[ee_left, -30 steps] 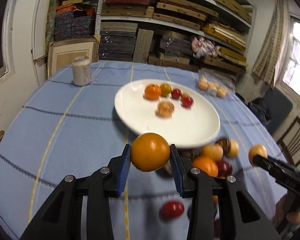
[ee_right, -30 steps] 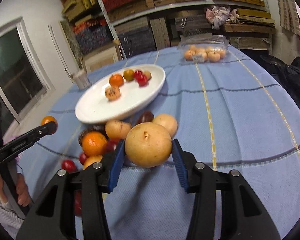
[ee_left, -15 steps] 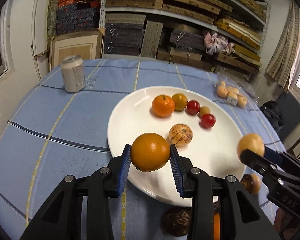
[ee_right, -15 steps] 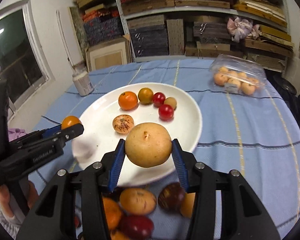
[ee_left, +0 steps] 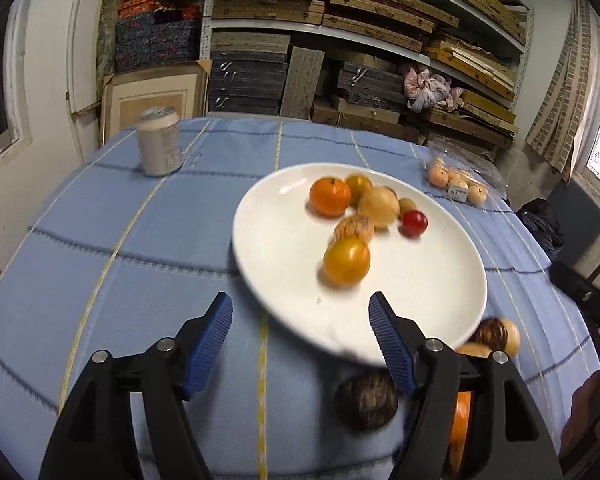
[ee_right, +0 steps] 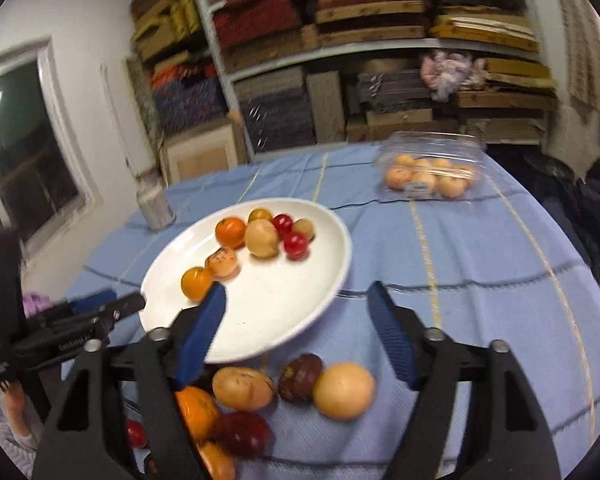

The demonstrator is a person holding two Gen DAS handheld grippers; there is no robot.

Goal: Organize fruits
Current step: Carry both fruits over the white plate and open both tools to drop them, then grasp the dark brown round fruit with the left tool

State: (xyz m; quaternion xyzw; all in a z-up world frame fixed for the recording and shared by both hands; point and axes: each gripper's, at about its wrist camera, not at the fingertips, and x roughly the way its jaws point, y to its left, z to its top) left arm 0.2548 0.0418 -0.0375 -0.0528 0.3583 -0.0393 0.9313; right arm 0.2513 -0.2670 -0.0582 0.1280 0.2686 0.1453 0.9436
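A white plate [ee_left: 432, 292] [ee_right: 284, 312] on the blue tablecloth carries several fruits. The orange [ee_left: 346, 260] [ee_right: 196, 282] lies on the plate just beyond my left gripper [ee_left: 300, 314], whose jaws are opening with nothing between them. The tan pear [ee_left: 379, 207] [ee_right: 262, 238] rests among the fruits at the plate's far side. My right gripper [ee_right: 298, 300] hangs over the plate's near edge, its jaws opening and empty. The left gripper [ee_right: 112, 306] also shows at the left of the right wrist view. Several loose fruits [ee_right: 260, 392] lie on the cloth in front of the plate.
A drink can [ee_left: 159, 147] stands at the far left of the table. A clear plastic box of small fruits [ee_right: 430, 168] [ee_left: 458, 184] sits at the far right. Shelves of stacked boxes fill the wall behind. A person's hand [ee_right: 14, 400] holds the left gripper.
Both grippers let go: the orange dropped onto the plate from the left gripper, the pear from the right. Both pairs of jaws spread wide. The right gripper drew back from the plate.
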